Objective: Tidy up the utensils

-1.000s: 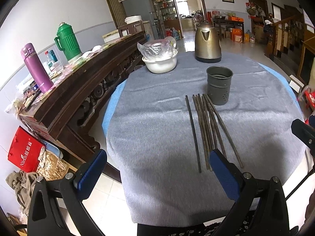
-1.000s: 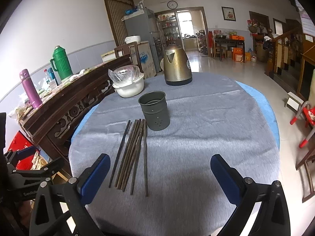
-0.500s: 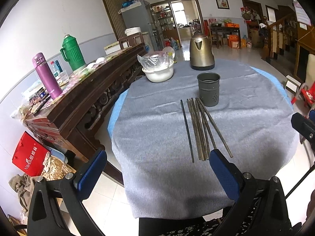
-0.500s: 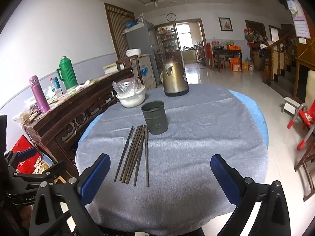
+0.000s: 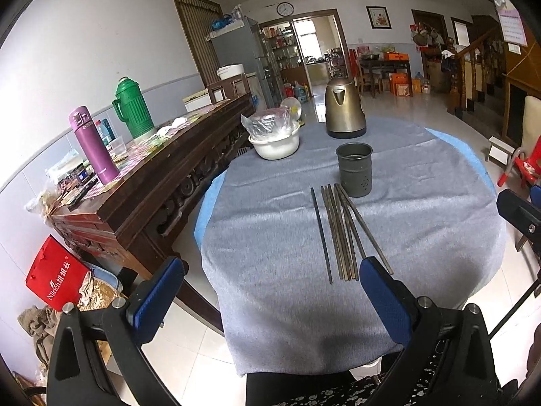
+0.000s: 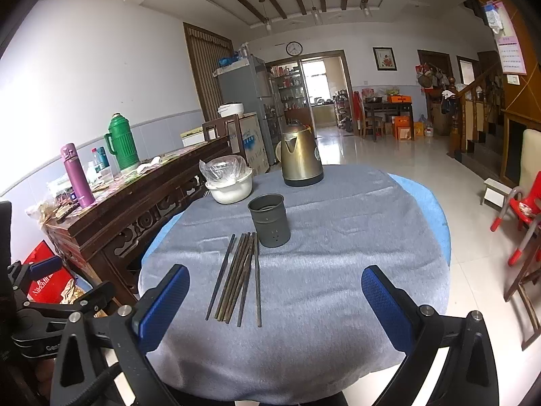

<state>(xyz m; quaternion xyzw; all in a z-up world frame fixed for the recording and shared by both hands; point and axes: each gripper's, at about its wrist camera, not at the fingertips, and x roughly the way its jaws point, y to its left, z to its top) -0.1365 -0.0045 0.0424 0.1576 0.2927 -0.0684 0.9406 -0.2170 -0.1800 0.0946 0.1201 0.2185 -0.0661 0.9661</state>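
Pulled back and up since earlier frame; both tongs, left (image 5: 267,291) and right (image 6: 275,299), spread, empty. Chopsticks (image 6: 238,275) mid-frame on desk (image 6: 355,237), beside holder (image 6: 269,220). Thin, stiff, light; pinch mid-length.

light: bright daylight from far doorway (image 6: 321,91) | glare: sheen on floor tiles (image 6: 399,155) | shadows: soft | focus: sharp | edges: strong fisheye bend, black vignette corners

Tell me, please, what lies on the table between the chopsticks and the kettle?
The grey metal cup stands between the chopsticks and the kettle; the right wrist view shows it clearly.
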